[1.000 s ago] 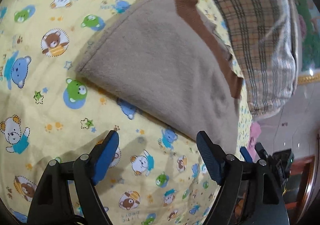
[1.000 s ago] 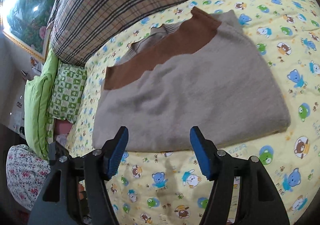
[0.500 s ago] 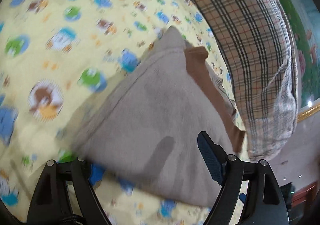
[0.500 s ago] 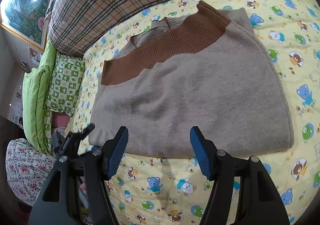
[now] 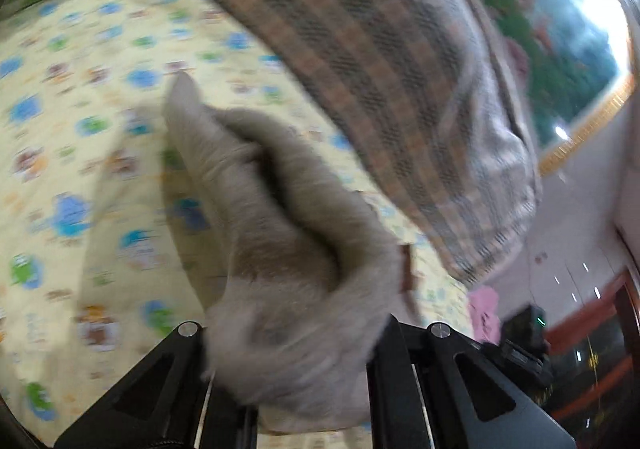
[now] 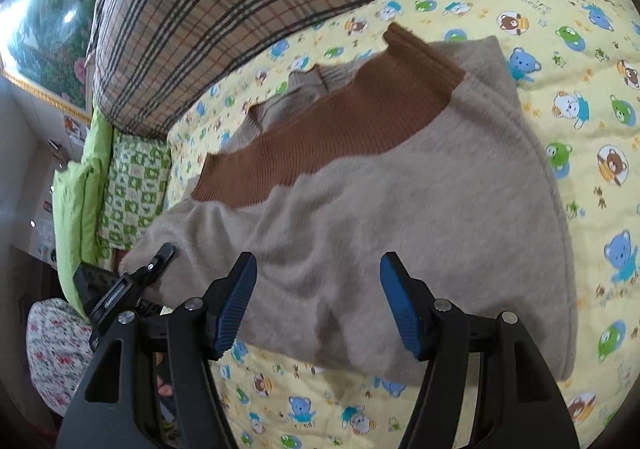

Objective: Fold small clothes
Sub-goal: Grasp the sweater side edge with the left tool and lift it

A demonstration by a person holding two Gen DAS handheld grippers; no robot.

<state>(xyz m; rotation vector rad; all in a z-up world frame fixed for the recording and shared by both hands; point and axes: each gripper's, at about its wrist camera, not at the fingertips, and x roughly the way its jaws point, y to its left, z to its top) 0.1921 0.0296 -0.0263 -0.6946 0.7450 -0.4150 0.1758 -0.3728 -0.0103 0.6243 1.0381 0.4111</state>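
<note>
A folded beige sweater (image 6: 420, 217) with a brown ribbed band (image 6: 320, 129) lies on the yellow bear-print sheet (image 6: 580, 97). In the left wrist view the sweater (image 5: 288, 261) bunches up between the jaws of my left gripper (image 5: 292, 333), which covers the fingertips; that gripper also shows in the right wrist view (image 6: 148, 269), clamped on the sweater's left corner. My right gripper (image 6: 318, 305) is open and empty, hovering just above the sweater's near edge.
A large plaid blanket (image 6: 240, 1) lies along the back of the bed and also shows in the left wrist view (image 5: 380, 69). Green pillows (image 6: 104, 185) and a floral cloth (image 6: 52, 349) sit at the left. A framed painting (image 5: 560, 49) hangs behind.
My left gripper moved forward onto the sweater's corner and closed on it, lifting and bunching the cloth. My right gripper moved closer to the sweater's near edge and stayed open.
</note>
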